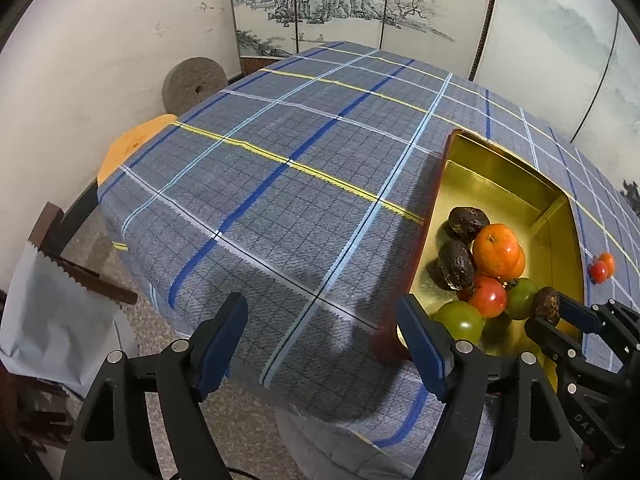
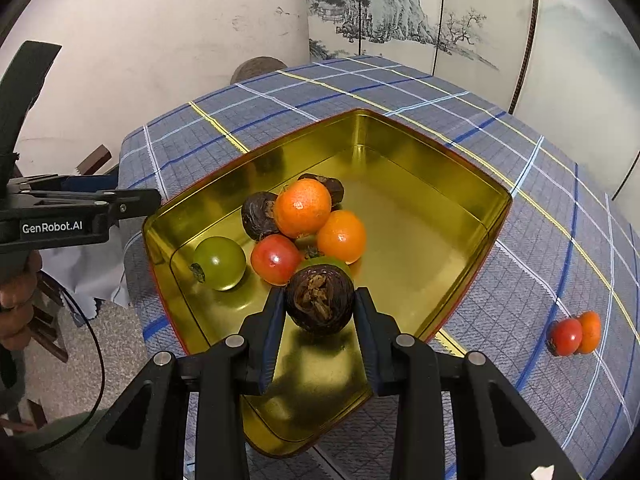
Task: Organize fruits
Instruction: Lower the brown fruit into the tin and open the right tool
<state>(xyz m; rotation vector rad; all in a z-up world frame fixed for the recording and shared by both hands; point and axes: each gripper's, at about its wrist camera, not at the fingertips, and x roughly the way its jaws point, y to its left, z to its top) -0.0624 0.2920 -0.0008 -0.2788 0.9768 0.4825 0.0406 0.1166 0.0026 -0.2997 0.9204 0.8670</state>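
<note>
The right claw [image 2: 320, 312] squeezes a dark brown wrinkly round fruit [image 2: 320, 298] over the shiny gold metal box [image 2: 440, 168]. Just past it sit orange, red and green fruits. The left claw [image 1: 322, 320] is wide, holding nothing, beside the box.

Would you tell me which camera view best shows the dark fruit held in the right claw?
The right wrist view: the dark fruit sits central and large. The left wrist view shows it small, near the edge.
</note>
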